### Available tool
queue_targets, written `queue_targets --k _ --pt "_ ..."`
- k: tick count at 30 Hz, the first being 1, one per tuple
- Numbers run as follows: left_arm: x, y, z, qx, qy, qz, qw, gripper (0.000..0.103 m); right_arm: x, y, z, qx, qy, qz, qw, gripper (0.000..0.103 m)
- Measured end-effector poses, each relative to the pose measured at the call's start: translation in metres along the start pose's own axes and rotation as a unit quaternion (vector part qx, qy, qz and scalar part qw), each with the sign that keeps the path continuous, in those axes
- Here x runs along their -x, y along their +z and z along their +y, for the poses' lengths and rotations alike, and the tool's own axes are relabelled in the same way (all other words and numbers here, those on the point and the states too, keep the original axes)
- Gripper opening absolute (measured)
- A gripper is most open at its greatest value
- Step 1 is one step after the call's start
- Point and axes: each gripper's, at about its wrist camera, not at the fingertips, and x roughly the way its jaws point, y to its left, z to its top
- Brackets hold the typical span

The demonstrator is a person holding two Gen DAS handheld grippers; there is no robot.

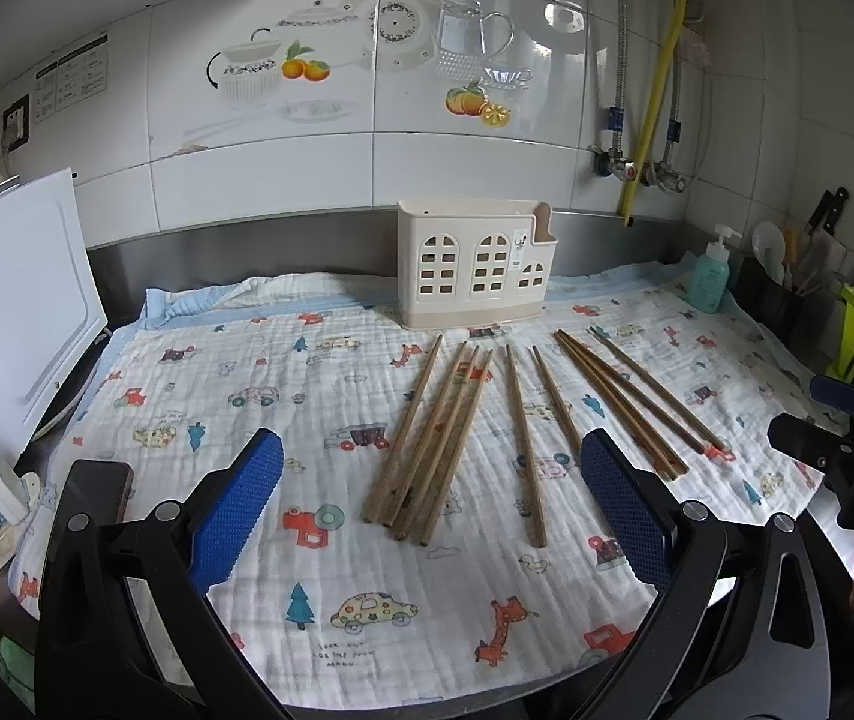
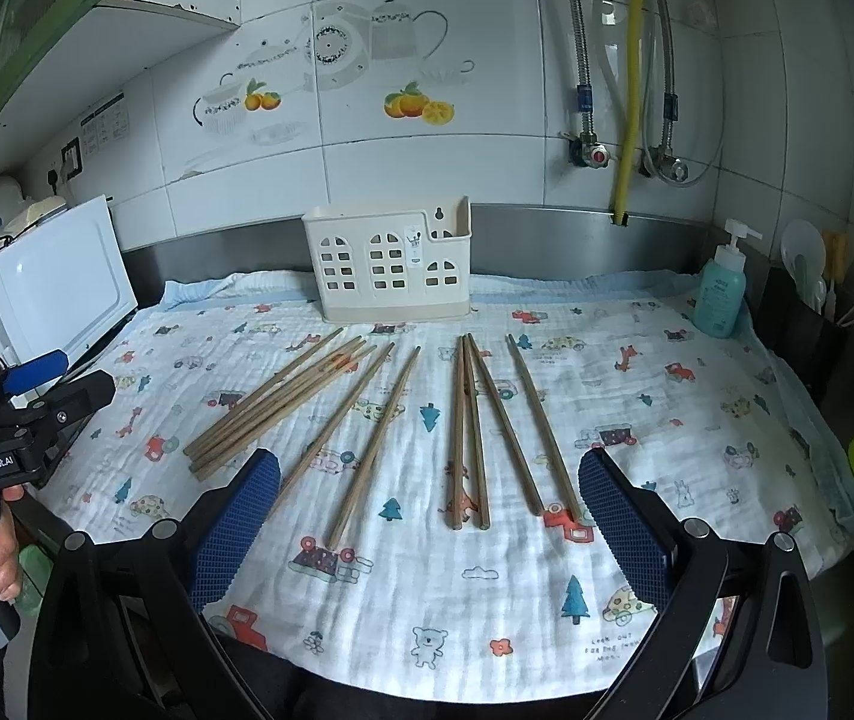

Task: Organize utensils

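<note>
Both wrist cams low, near, facing wall; share chopsticks (image 1: pixel 523 420), holder (image 2: pixel 388 261).

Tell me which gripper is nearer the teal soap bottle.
Right. The right gripper hovers near the cloth's middle, the soap bottle ahead to its right. The left gripper sits farther left, across the chopsticks.
</note>
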Motion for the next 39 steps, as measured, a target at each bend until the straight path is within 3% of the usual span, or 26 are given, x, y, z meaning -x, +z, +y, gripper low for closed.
queue_targets --k 7,23,33,36,39 --pt "-0.002 -0.001 0.005 -0.011 0.021 0.0 0.9997 0.098 -0.001 -0.004 -0.012 -0.001 -0.003 0.002 1.0 0.097" --pt "-0.028 -0.009 0.03 0.005 0.003 0.031 0.9995 0.097 -0.02 -0.012 -0.053 -0.032 -0.017 0.016 0.999 0.096" --pt "-0.066 -0.02 0.047 -0.014 0.01 0.078 0.9968 0.096 -0.045 -0.013 -0.068 -0.027 -0.025 0.037 0.999 0.093" --pt "-0.084 -0.021 0.052 -0.012 0.004 0.102 0.9947 0.08 -0.056 -0.013 -0.072 -0.027 -0.022 0.051 0.998 0.079" --pt "-0.099 -0.021 0.054 -0.017 -0.009 0.116 0.9931 0.069 -0.066 -0.014 -0.076 -0.027 -0.023 0.062 0.997 0.079"
